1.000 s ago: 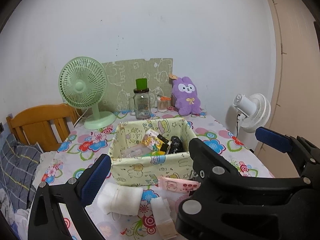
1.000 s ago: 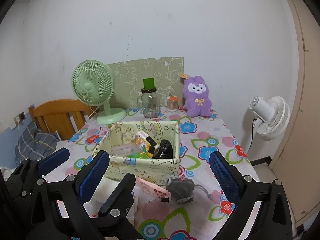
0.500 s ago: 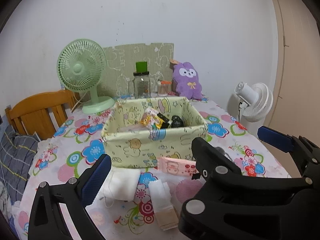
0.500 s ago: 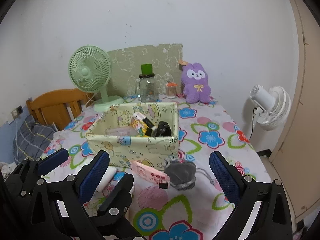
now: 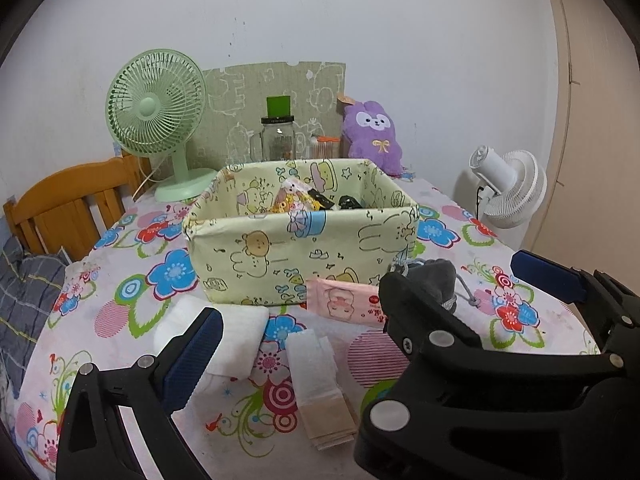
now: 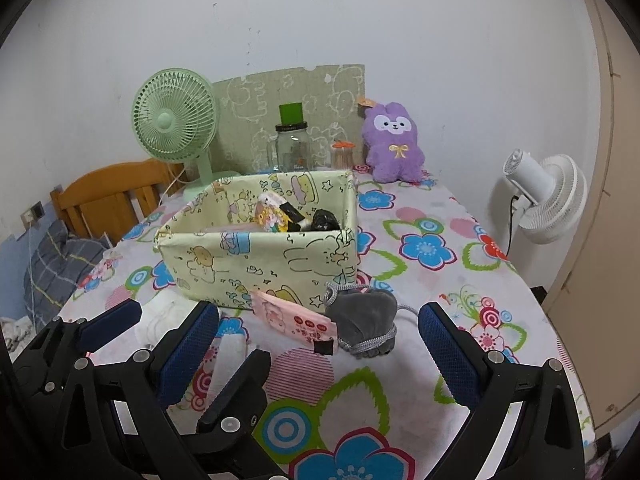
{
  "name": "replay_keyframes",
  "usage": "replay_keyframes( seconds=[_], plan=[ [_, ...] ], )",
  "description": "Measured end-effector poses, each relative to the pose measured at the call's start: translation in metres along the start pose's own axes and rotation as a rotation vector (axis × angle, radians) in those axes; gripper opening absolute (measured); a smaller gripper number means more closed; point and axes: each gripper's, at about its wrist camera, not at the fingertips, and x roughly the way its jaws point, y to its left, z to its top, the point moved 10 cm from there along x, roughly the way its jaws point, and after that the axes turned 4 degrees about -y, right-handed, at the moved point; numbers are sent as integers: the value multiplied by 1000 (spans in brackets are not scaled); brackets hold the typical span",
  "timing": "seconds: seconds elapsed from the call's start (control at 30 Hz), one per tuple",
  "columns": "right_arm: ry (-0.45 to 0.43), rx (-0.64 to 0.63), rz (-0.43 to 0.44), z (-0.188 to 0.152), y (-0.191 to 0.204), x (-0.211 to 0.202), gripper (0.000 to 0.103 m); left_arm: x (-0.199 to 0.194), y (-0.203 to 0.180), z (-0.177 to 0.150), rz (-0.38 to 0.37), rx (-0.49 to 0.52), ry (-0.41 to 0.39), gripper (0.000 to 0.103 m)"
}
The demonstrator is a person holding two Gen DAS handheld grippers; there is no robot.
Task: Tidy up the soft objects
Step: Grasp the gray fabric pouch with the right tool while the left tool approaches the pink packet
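Four soft items lie on the flowered tablecloth (image 6: 436, 216) in front of the pale green fabric box (image 5: 304, 256), which looms larger and closer than a second ago as both grippers have come down toward the table. A folded white cloth (image 5: 236, 334) sits at the box's left front corner; beside it lies a flat white-and-tan gauze pad (image 5: 320, 384); a glossy pink tissue pack (image 6: 298, 322), printed with a cartoon face and red characters too small to read, leans against a plush grey drawstring pouch (image 6: 366, 320). The left gripper (image 5: 360, 312) hangs over the cloth and pad with its blue-padded fingers spread wide, holding nothing; the right gripper (image 6: 320, 344) is likewise released around the pack and pouch. Cartoon bears and rabbits decorate the box, which holds snack packets. Behind stand a ribbed green fan (image 6: 176, 124), a glass jar (image 6: 294, 148) and a fuzzy purple plush toy (image 6: 394, 144).
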Motion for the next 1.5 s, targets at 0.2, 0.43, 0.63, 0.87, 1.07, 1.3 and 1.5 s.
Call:
replay_keyframes(
  seconds=[0.2, 0.43, 0.63, 0.87, 1.07, 1.3, 1.5],
  plan=[
    [20, 5, -2, -9, -1, 8, 101, 8, 0, -10, -2, -9, 27, 102],
    [31, 6, -31, -13, -10, 17, 92, 20, -3, -14, -5, -14, 52, 102],
    [61, 30, -46, -14, -24, 30, 86, 30, -9, -11, -9, -13, 60, 102],
    [65, 35, -60, -10, -38, 43, 83, 49, -18, -7, -4, -13, 82, 102],
    [93, 56, -59, -10, -48, 59, 78, 61, -23, -3, -1, -2, 89, 102],
    [143, 57, -45, -15, -49, 75, 73, 72, -21, -7, 12, -2, 119, 100],
    [183, 59, 8, -22, -40, 80, 52, 75, -17, -14, 8, -3, 150, 100]
  ],
)
